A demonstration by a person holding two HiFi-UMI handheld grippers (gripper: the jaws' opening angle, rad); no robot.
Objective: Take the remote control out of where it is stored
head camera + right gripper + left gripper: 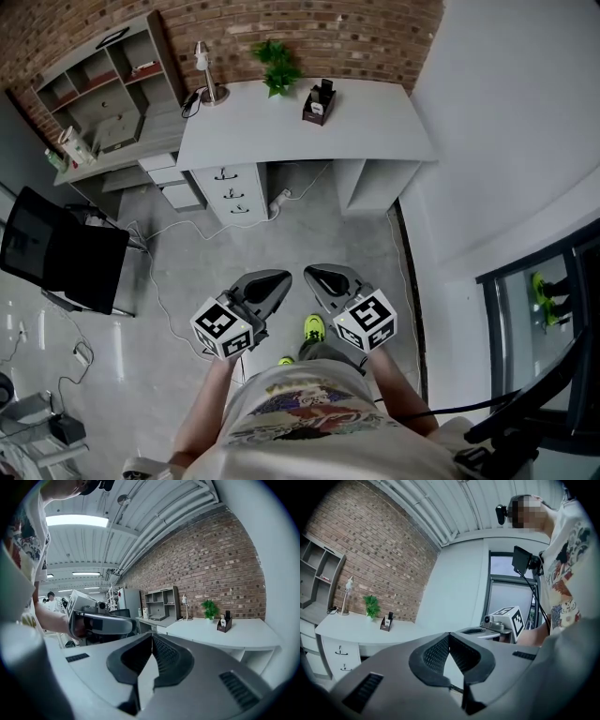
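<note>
A small dark holder [320,101] stands near the back of the white desk [375,127], with a dark remote control upright in it. The holder also shows in the left gripper view [386,623] and in the right gripper view [224,622]. Both grippers hang close to the person's body, far from the desk, above the floor. My left gripper [281,277] is shut with nothing between its jaws, its tips touching [449,634]. My right gripper [312,274] is shut and empty as well [152,634]. The two point toward the desk, side by side.
A potted plant [277,66] and a desk lamp [208,70] stand on the desk's back edge. A drawer unit [232,192] sits under it. A grey shelf unit [103,89] and a black chair [56,253] stand at the left; cables trail over the floor [178,281].
</note>
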